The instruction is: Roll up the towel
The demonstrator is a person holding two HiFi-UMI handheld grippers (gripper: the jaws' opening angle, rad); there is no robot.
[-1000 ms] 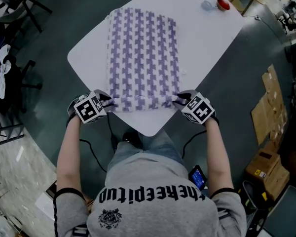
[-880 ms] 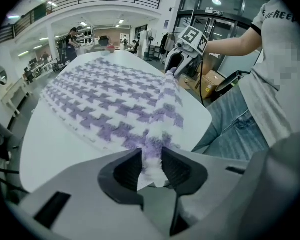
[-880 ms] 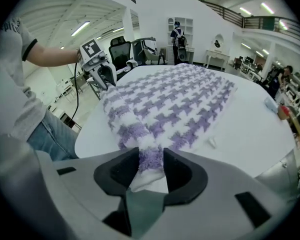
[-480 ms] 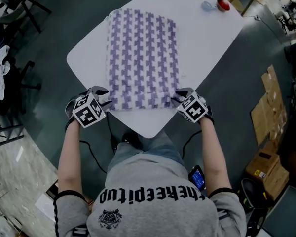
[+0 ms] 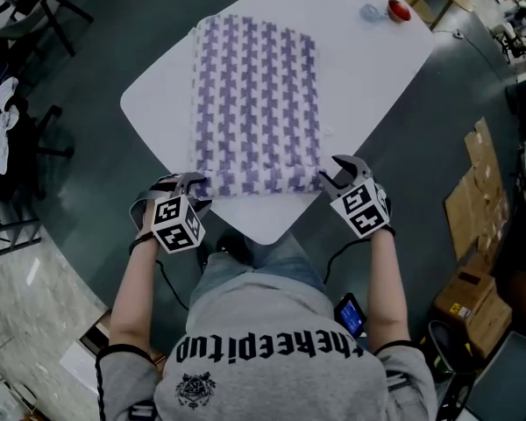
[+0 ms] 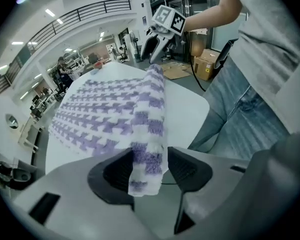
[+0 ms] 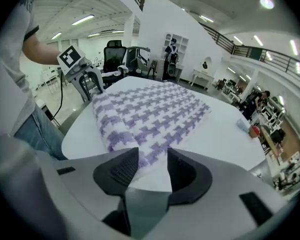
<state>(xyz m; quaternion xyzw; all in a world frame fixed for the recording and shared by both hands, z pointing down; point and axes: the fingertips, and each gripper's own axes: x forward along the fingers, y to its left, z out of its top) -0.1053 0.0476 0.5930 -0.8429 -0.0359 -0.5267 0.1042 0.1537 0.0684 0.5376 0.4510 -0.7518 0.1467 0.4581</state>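
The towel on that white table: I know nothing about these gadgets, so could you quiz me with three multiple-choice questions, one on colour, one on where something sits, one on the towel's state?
1. What colours is the towel?
A. Purple and white. B. Red and black. C. Plain green.

2. Where is the small red thing?
A. On the towel. B. On the table, near a corner far from the person. C. On the floor.

3. How does the towel lie?
A. Fully rolled up. B. Crumpled in a heap. C. Spread flat, with a roll begun at the person's end.

Answers:
1 A: its pattern is purple on white.
2 B: it sits on bare tabletop beyond the towel.
3 C: only the near edge is rolled.
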